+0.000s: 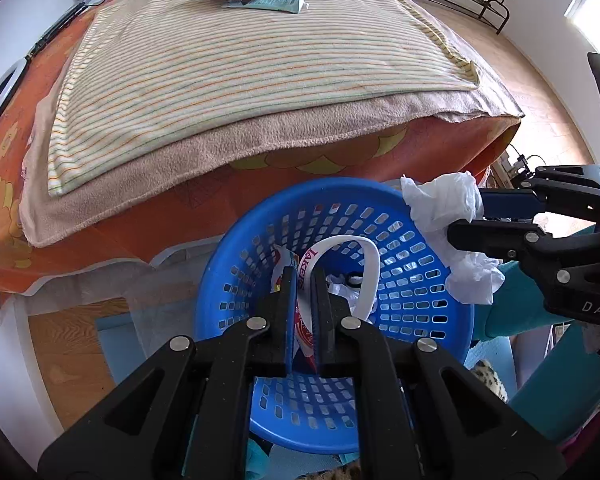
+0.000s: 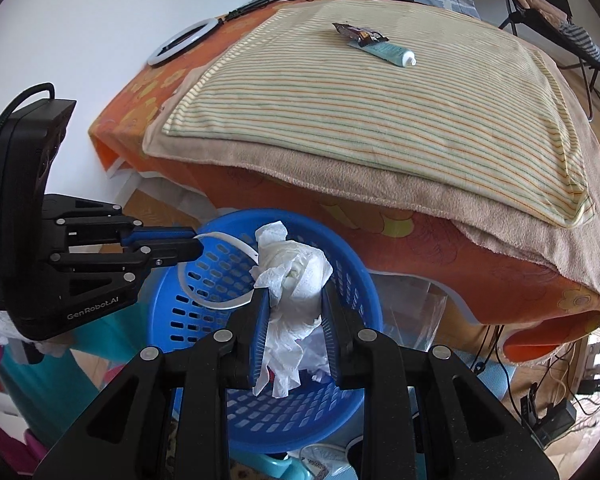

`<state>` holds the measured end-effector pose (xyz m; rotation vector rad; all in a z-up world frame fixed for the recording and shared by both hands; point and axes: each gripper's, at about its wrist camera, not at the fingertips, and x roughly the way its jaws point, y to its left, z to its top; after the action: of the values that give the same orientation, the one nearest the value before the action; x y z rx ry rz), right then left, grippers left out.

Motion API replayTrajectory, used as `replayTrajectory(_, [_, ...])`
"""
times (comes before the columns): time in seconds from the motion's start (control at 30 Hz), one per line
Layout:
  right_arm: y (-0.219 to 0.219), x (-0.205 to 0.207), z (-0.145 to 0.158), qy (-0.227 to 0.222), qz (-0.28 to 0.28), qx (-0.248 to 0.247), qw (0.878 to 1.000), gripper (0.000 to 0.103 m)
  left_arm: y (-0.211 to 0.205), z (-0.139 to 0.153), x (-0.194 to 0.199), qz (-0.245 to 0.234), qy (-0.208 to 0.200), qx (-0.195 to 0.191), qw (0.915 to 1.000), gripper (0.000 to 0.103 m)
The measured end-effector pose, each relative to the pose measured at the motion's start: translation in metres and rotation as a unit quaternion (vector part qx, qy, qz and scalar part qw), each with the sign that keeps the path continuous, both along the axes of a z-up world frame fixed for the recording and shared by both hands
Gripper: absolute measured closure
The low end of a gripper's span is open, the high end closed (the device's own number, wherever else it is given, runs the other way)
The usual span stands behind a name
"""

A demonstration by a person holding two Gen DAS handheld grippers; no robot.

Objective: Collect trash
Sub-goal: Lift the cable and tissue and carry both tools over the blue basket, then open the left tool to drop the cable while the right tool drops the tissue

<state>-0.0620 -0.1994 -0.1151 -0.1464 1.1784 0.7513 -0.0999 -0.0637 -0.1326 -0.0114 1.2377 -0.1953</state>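
Two grippers: both over the blue basket
Left gripper: clamped on a white strip wrapper above the basket
Right gripper: gripping crumpled tissue at the basket rim
Bed: candy wrapper touching a teal tube, well apart from the basket
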Motion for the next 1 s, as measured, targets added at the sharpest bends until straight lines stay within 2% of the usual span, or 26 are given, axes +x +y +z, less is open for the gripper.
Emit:
replayTrajectory(0.5, [0.008, -0.013, -0.022, 0.023, 0.021, -0.023, 0.999, 0.078, 0.002, -0.026, -0.006, -0.005, 0.034, 0.024, 0.9991, 0.098])
replayTrajectory(0.7, [0.006, -0.011, -0.023, 0.026, 0.014, -0.032, 0.999, 0.066, 0.001, -0.027, -0.006, -0.006, 0.041, 0.028, 0.9987, 0.096])
replayTrajectory(0.73, [0.006, -0.011, -0.023, 0.027, 0.012, -0.033, 0.999, 0.062, 0.000, -0.028, -0.006, -0.005, 0.042, 0.030, 0.9987, 0.094])
replayTrajectory(0.8, [0.006, -0.010, -0.023, 0.029, 0.009, -0.033, 0.999, 0.058, -0.001, -0.029, -0.006, -0.005, 0.042, 0.032, 0.9986, 0.082])
replayTrajectory(0.87, [0.005, -0.009, -0.023, 0.029, 0.007, -0.033, 0.999, 0.057, 0.000, -0.028, -0.006, -0.001, 0.038, 0.034, 0.9987, 0.052])
replayTrajectory(0.9, [0.005, -0.009, -0.023, 0.029, 0.006, -0.034, 0.999, 0.057, 0.000, -0.026, -0.006, 0.001, 0.034, 0.036, 0.9988, 0.048])
replayTrajectory(1.0, [0.005, -0.008, -0.022, 0.029, 0.003, -0.035, 0.999, 0.057, 0.001, -0.024, -0.004, 0.003, 0.031, 0.038, 0.9988, 0.047])
